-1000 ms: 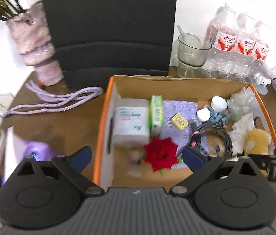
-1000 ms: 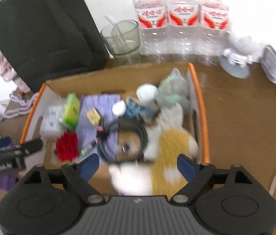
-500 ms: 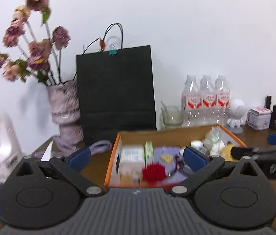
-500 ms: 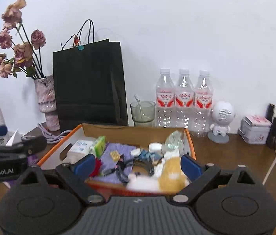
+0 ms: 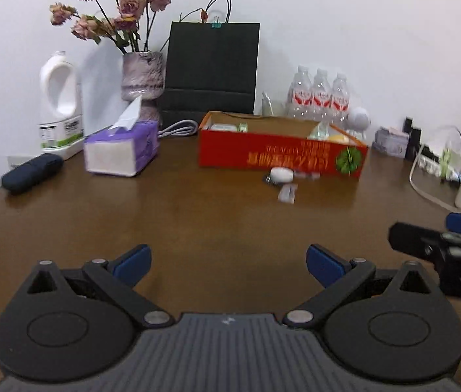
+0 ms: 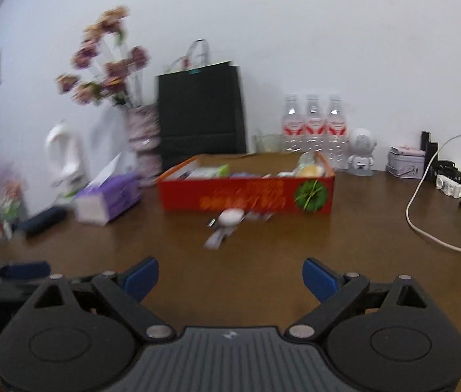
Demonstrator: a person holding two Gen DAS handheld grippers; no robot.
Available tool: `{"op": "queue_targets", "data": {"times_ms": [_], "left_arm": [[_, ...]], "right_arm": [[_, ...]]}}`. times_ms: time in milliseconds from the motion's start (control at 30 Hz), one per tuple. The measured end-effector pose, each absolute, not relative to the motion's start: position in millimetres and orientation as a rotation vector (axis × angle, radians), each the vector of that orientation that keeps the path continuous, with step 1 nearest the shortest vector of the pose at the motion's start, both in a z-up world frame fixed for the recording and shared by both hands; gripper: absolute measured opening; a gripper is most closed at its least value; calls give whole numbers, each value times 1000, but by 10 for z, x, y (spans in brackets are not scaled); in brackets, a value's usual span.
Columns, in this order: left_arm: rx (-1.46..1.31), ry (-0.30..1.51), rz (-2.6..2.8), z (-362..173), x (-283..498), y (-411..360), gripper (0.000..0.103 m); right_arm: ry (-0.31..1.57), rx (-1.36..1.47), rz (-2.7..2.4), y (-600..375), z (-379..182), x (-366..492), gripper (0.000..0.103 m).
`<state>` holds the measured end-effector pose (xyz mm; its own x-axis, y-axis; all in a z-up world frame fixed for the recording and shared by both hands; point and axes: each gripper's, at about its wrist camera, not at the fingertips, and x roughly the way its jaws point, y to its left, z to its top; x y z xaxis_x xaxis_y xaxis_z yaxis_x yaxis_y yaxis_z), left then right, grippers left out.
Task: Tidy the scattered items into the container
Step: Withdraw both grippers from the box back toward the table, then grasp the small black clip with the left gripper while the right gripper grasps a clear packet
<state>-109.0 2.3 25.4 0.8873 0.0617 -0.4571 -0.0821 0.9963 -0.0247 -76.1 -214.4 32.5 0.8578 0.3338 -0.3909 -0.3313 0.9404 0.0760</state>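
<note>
Now both the left tool (image 5: 227,263) and the right tool (image 6: 230,277) are wide open and hold nothing. Some small, blurry items (image 5: 282,176) lie on the table (image 5: 197,222) just beside the red box (image 5: 279,156).

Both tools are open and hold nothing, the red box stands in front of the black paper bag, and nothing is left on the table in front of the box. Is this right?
Not quite. The left tool and right tool are open and empty, and the red box stands before the black paper bag. But a small white item and a few small pieces lie on the table before the box, clearest in the left wrist view.
</note>
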Motion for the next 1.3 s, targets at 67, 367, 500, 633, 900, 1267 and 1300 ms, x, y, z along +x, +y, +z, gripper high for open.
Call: {"op": "queue_targets", "data": {"times_ms": [67,367,500,633,900,1267,1300], "left_arm": [[-21,472,74,239,-1242,39,103],[-26,480,77,178,-1190,87,103],[-34,504,89,138,-1085,151,103],[-21,511,102,136,-873,207,103],[-27,536,134,147,-431,392,103],[21,526,94,192,129,419,99],[23,525,73,206,228,382,97]], "right_arm": [[404,-30,350,-2143,246,-1031,95],[470,-21,328,-2157,127,-1064,92],[489,-38,329,-2093,84,-910,92],[520,-23,344,-2010,68,-625,86],[610,-28,410,-1597,90,474,61],[672,-105,386,-1141,-80,1284,19],[669,-114,383,-1166,-82,1279,19]]}}
